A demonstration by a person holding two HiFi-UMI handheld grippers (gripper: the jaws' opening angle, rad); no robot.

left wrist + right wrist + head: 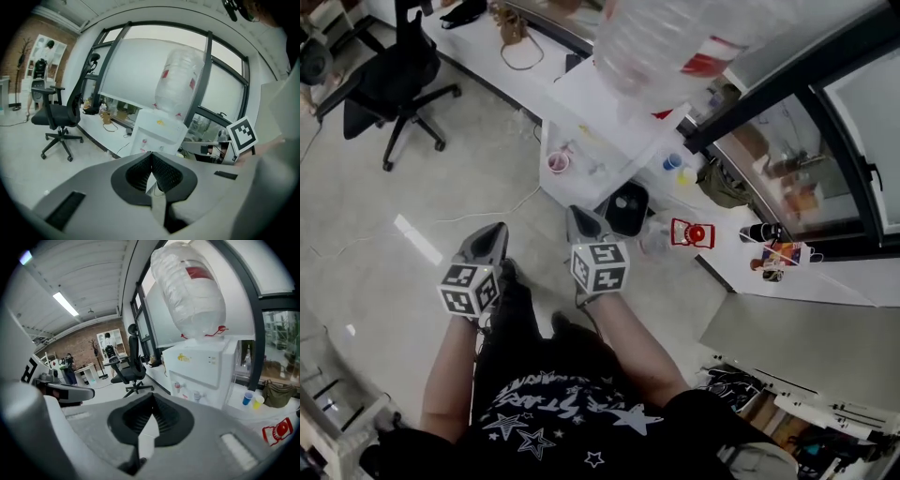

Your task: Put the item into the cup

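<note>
Bright window daylight, strong fisheye bending at dark edges, foreground perhaps slightly blurred.

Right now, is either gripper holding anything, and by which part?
Nothing is held: the left gripper and the right gripper are both shut with nothing between them.

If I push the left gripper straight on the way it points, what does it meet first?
Probably the water dispenser: it stands dead ahead of the left gripper, whose jaws are shut, with nothing nearer showing. Depth is unclear.

Clear, ribbed plastic water bottle (675,37); smooth white dispenser (602,111); glossy grey floor (441,202).
</note>
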